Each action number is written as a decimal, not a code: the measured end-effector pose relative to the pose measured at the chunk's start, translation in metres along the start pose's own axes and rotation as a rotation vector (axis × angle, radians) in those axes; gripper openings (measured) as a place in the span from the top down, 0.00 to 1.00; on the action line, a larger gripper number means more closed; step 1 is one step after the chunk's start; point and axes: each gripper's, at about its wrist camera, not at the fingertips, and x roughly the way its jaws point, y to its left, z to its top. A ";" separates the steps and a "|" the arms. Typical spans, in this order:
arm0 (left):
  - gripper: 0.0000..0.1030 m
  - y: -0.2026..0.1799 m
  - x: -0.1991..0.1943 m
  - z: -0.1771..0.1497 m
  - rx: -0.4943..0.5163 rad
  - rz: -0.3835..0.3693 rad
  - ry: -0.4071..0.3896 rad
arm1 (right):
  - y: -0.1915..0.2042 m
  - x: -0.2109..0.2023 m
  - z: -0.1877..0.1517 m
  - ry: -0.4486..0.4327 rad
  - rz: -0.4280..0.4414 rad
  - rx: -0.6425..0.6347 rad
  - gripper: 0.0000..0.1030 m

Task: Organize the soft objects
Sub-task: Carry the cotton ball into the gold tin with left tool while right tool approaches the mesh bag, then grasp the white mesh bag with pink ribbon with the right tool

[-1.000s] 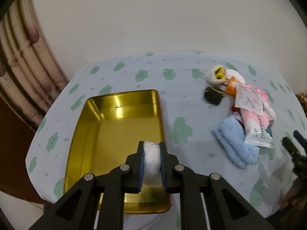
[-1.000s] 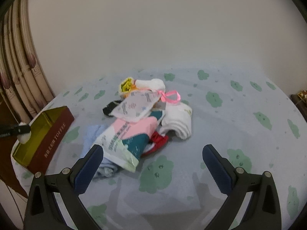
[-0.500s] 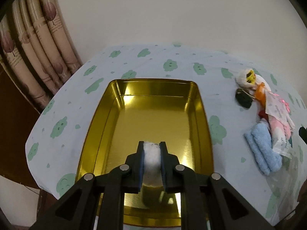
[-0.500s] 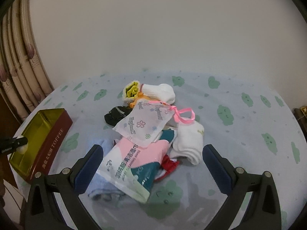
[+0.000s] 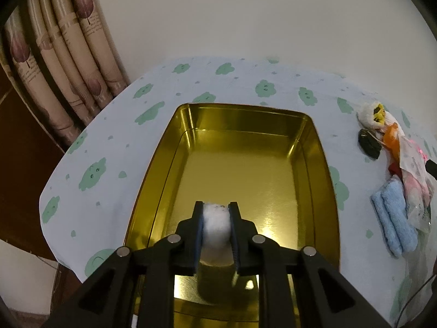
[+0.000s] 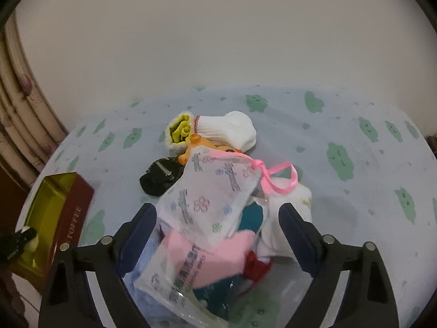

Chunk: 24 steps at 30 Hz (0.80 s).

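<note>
My left gripper (image 5: pixel 216 214) is shut on a white cotton ball (image 5: pixel 217 225) and holds it above the near part of a gold tin tray (image 5: pixel 322 161). My right gripper (image 6: pixel 217 220) is open and hangs just over a pile of soft things: a white drawstring pouch with a pink ribbon (image 6: pixel 211 196), a pink packet in clear plastic (image 6: pixel 196 262), a white sock (image 6: pixel 226 129), a black item (image 6: pixel 158 177) and a light blue towel (image 5: pixel 393 222). The tin tray also shows in the right wrist view (image 6: pixel 58 213), at the far left.
The round table has a pale blue cloth with green cloud prints (image 5: pixel 114 164). Beige curtains (image 5: pixel 62 54) hang behind the table's left side. A plain wall is at the back. The table's edge runs close to the tray's left side.
My left gripper has moved left and forward over the tray with the cotton ball. My right gripper has moved forward and down onto the pile.
</note>
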 end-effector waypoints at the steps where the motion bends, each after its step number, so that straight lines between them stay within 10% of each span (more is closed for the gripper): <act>1: 0.83 0.001 0.002 0.000 -0.001 -0.001 0.012 | 0.001 0.005 0.003 0.018 -0.001 0.014 0.13; 6: 0.81 0.006 0.009 -0.002 -0.022 0.024 0.038 | 0.002 0.032 0.015 0.099 -0.027 0.086 0.13; 11: 0.51 0.011 0.002 -0.001 -0.041 0.049 -0.014 | 0.013 0.053 0.023 0.152 -0.085 0.075 0.15; 17: 0.51 0.011 -0.007 0.001 -0.032 0.015 -0.040 | 0.007 0.064 0.026 0.188 -0.044 0.090 0.83; 24: 0.51 0.015 -0.011 0.002 -0.050 0.017 -0.029 | -0.001 0.033 0.030 0.148 0.047 0.096 0.89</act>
